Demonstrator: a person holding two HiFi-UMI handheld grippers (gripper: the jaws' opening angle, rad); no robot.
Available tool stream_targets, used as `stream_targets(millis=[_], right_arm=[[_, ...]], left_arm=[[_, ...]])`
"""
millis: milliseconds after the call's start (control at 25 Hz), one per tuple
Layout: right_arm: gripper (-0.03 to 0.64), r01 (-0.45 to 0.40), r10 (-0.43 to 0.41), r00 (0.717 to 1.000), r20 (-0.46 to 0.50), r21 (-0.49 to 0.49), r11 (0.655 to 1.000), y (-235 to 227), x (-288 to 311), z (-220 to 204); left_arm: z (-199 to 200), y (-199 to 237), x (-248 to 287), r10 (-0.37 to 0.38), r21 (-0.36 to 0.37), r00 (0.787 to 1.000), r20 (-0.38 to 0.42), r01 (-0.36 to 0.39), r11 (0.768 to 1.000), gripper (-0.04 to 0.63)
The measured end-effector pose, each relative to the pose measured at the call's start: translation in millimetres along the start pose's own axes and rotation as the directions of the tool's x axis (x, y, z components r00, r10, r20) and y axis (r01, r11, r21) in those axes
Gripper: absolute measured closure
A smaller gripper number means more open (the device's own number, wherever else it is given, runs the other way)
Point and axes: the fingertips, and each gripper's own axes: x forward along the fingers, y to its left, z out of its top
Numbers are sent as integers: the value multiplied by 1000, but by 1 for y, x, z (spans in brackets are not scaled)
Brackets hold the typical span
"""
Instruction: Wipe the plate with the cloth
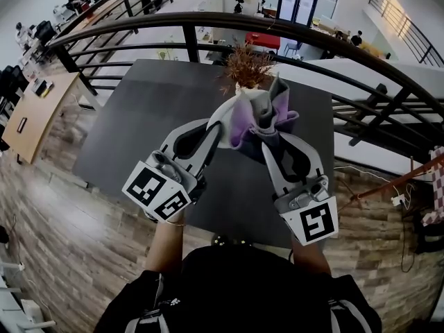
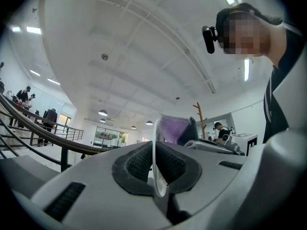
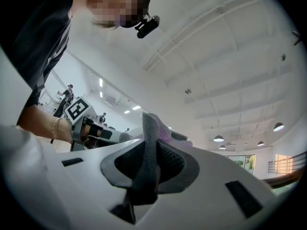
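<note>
**A:** Where was the plate just then?

**B:** Off the worktop (image 1: 139,137). The left claw (image 1: 216,129) was clamped on the plate (image 1: 223,115) and held it on edge in the air above the dark surface. In the left gripper view the plate (image 2: 154,150) showed edge-on as a thin pale rim standing upright. The claw pinched it from both sides.

**A:** And the cloth?

**B:** The right claw (image 1: 269,136) was closed tight on the cloth (image 1: 279,109). In the right gripper view a grey fold of the cloth (image 3: 148,138) ran straight up through the claw with no gap on either side. The cloth was grey on one face and purple on the other, and it bunched up above the claw tips.

**A:** Were the two touching?

**B:** Yes, the cloth lay against the plate. From the head view, purple showed across the plate's right part. I think the plate was translucent and the colour came through it, but that view was too small to be certain.

**A:** How did the claws sit?

**B:** Side by side, with their tips close together and pointing away from the person.

**A:** Anything else up there?

**B:** A small dried plant (image 1: 246,64) stood at the worktop's far edge, just behind the cloth. A black railing (image 1: 208,21) curved past beyond it.
</note>
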Motion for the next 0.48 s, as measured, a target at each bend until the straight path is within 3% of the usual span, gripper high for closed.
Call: stream_targets(millis=[280,480], right_arm=[[543,22,-16,991,136,-45,999,-1,-8,45],[543,-30,41,982,183,-63,998,13,4,63]], left_arm=[[-4,-5,1,3,13,1000,-22,-3,1000,578],[-3,-13,4,-11,17,999,-30,12,1000,578]])
